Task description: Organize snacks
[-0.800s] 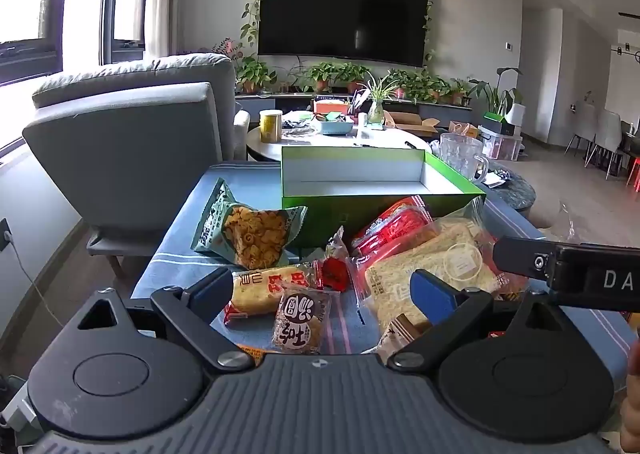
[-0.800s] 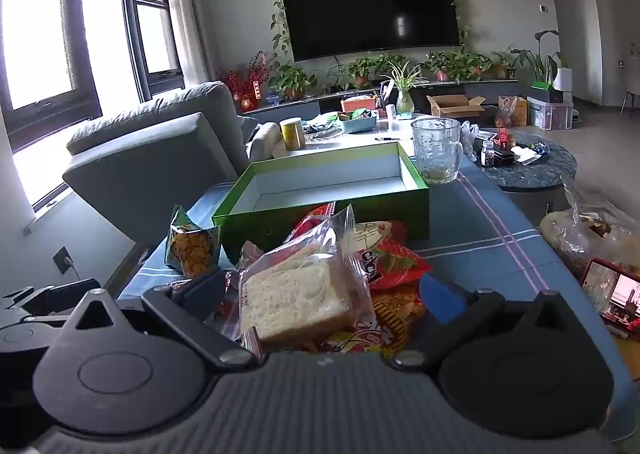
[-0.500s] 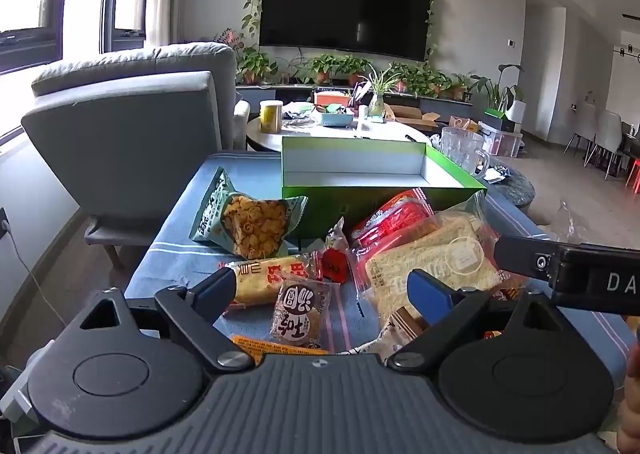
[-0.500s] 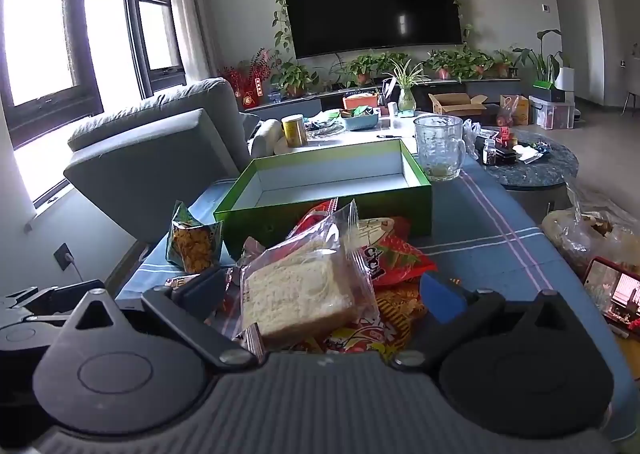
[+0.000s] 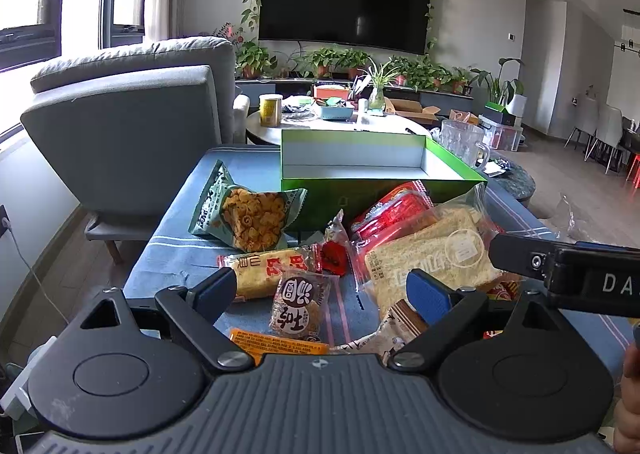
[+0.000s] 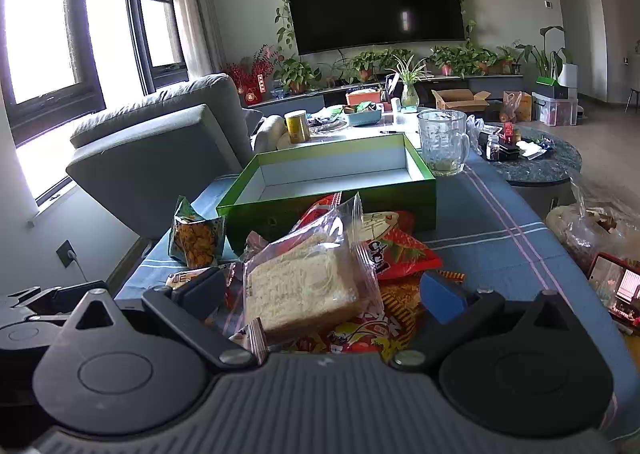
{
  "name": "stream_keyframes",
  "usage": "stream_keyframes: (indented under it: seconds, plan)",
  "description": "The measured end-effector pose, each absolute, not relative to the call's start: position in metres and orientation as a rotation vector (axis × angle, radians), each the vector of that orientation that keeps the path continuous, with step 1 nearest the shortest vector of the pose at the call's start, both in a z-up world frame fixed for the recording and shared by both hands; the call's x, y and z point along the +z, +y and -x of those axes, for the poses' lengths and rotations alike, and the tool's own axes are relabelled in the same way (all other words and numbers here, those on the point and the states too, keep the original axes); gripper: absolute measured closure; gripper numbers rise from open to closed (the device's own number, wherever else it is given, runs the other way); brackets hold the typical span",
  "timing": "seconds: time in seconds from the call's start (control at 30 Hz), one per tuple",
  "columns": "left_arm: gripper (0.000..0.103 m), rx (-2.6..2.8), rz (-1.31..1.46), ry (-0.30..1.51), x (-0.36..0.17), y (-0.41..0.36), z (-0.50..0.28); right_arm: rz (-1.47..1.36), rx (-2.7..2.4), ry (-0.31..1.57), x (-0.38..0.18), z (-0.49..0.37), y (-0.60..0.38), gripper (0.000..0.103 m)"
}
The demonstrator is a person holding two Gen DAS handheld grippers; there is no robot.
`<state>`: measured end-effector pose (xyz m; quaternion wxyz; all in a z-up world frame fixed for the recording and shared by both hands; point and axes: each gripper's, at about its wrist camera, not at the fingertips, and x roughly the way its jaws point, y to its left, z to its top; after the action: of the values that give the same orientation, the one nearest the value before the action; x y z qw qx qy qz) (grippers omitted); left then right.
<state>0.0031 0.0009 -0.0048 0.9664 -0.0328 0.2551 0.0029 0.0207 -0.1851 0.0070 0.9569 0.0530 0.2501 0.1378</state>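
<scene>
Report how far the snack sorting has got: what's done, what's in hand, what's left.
Done: nothing visible; the green box holds no snacks. In hand: nothing; the left hand-held gripper and right hand-held gripper are both open, the right one's fingers either side of the bagged bread slice without pressing it. Left: all of the pile, including the green crisps bag, the round cracker packet and the red snack bag.

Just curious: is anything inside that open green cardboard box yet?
The green cardboard box shows only bare pale walls and floor; its near wall hides the front strip of floor.
</scene>
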Motion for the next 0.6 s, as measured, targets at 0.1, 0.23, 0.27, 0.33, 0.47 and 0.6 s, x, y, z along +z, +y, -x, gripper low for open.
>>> stream_keyframes:
  seconds: [0.1,0.23,0.27,0.33,0.47,0.6]
  plan:
    - [0.012,0.001,0.069,0.519,-0.0057,0.0003,-0.0033,-0.109,0.281,0.508,0.0069,-0.0205,-0.1858,0.007]
    - [0.013,-0.002,0.067,0.522,-0.0069,-0.0005,-0.0034,-0.109,0.280,0.509,0.0068,-0.0203,-0.1859,0.007]
    - [0.013,-0.003,0.067,0.522,-0.0071,-0.0006,-0.0033,-0.110,0.280,0.509,0.0070,-0.0204,-0.1858,0.007]
    - [0.013,-0.003,0.067,0.521,-0.0072,-0.0007,-0.0028,-0.109,0.278,0.508,0.0070,-0.0203,-0.1856,0.007]
    - [0.013,0.005,0.075,0.515,-0.0068,0.0026,-0.0016,-0.107,0.279,0.505,0.0072,-0.0200,-0.1847,0.007]
    - [0.013,0.007,0.082,0.513,-0.0068,0.0040,-0.0012,-0.095,0.284,0.503,0.0072,-0.0186,-0.1827,0.007]
